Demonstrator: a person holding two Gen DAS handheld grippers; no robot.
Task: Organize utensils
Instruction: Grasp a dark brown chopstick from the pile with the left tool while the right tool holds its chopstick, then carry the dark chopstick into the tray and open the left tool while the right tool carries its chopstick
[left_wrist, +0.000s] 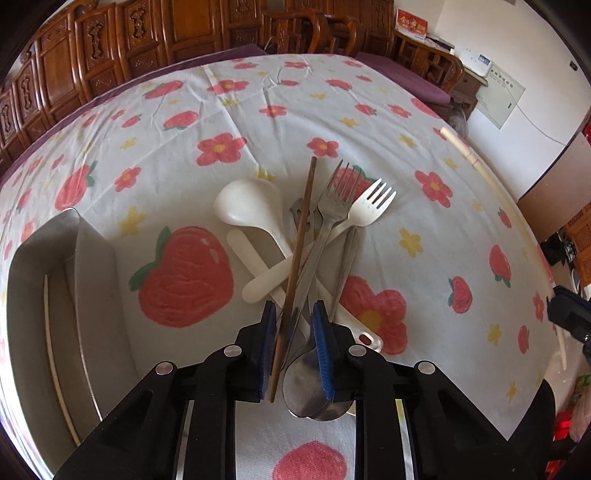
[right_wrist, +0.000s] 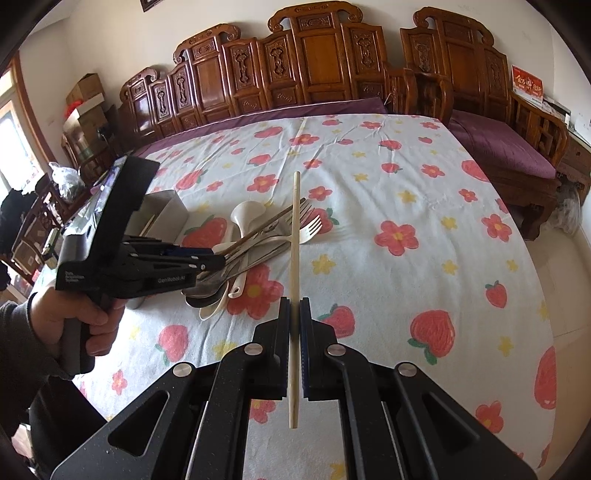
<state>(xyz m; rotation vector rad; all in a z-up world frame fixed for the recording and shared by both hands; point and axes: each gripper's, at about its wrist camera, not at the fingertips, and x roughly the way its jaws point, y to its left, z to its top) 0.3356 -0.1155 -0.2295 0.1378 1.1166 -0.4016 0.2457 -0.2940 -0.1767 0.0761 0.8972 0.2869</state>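
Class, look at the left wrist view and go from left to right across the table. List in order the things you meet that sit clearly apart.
Metal tray → white ladle → brown chopstick → white plastic fork → pale chopstick held up at the far right.

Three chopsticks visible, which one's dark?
The dark brown wooden chopstick atop the utensil pile, between the left tool's fingers. The other two are pale: one clamped in the right tool, one in the tray.

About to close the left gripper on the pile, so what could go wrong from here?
The left gripper straddles both the brown chopstick and a metal spoon, so it may pinch two items. Lifting could drag the crossed forks. The right gripper holds the pale chopstick off-centre; it might pivot.
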